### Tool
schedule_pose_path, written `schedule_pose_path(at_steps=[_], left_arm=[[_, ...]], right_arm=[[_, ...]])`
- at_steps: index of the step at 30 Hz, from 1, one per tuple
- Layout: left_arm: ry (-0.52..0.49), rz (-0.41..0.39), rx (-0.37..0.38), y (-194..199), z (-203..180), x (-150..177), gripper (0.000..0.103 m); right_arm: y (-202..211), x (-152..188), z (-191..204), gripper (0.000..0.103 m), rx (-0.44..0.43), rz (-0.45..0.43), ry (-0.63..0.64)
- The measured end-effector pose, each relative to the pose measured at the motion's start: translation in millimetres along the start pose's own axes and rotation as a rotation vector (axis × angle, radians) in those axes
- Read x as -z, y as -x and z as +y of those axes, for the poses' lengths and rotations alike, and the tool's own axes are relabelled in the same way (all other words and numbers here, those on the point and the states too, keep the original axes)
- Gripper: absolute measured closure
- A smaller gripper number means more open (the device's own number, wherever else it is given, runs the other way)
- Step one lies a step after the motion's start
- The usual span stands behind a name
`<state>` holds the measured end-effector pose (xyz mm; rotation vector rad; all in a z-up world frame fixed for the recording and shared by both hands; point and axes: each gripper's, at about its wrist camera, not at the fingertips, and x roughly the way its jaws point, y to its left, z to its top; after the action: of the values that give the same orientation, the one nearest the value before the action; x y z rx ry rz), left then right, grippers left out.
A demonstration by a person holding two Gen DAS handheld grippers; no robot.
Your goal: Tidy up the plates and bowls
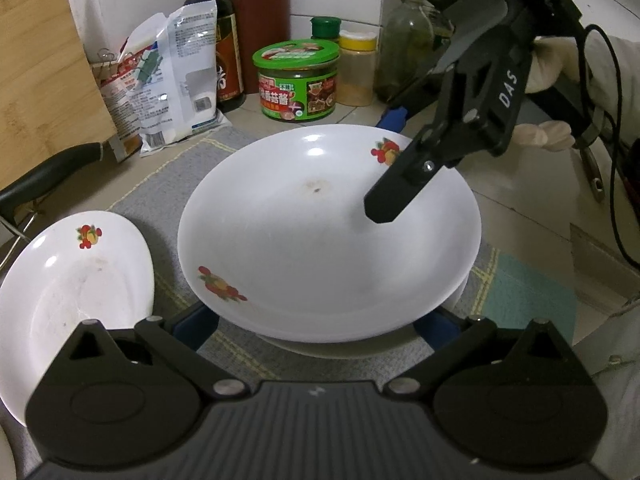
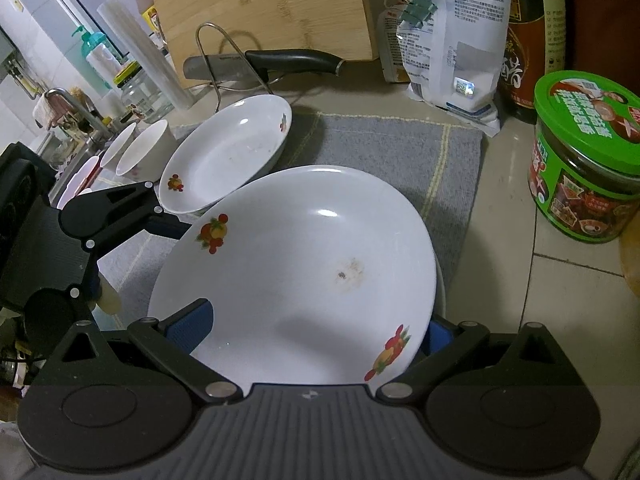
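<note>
A large white plate [image 1: 328, 232] with fruit decals lies on a second plate [image 1: 320, 350] on the grey mat [image 1: 160, 188]. My left gripper [image 1: 316, 324] is open, and the plate's near rim hides both blue pads. In the right wrist view the same plate [image 2: 296, 272] fills the middle. My right gripper [image 2: 316, 326] is open and straddles its rim, with one finger over the plate and one outside it. A smaller white plate [image 2: 228, 152] lies to the left, also in the left wrist view [image 1: 76, 280]. Two white bowls [image 2: 144, 152] stand beyond it.
A green-lidded jar [image 1: 296, 80], a dark sauce bottle [image 1: 224, 40], spice jars and a clipped bag [image 1: 180, 76] line the back. A knife [image 2: 292, 60] lies by the bamboo board [image 2: 260, 4]. A gloved hand [image 1: 560, 64] holds the right gripper.
</note>
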<state>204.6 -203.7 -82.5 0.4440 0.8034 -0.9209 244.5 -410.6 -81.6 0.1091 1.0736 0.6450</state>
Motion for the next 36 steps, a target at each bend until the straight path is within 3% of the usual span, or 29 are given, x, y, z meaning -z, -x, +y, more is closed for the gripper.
schedule_pose_path(at_steps=[36], left_arm=[[-0.070, 0.088, 0.066, -4.0, 3.1, -4.2, 0.000]], right_arm=[[6.6, -3.8, 10.7, 0.000, 0.070, 0.053, -0.065]])
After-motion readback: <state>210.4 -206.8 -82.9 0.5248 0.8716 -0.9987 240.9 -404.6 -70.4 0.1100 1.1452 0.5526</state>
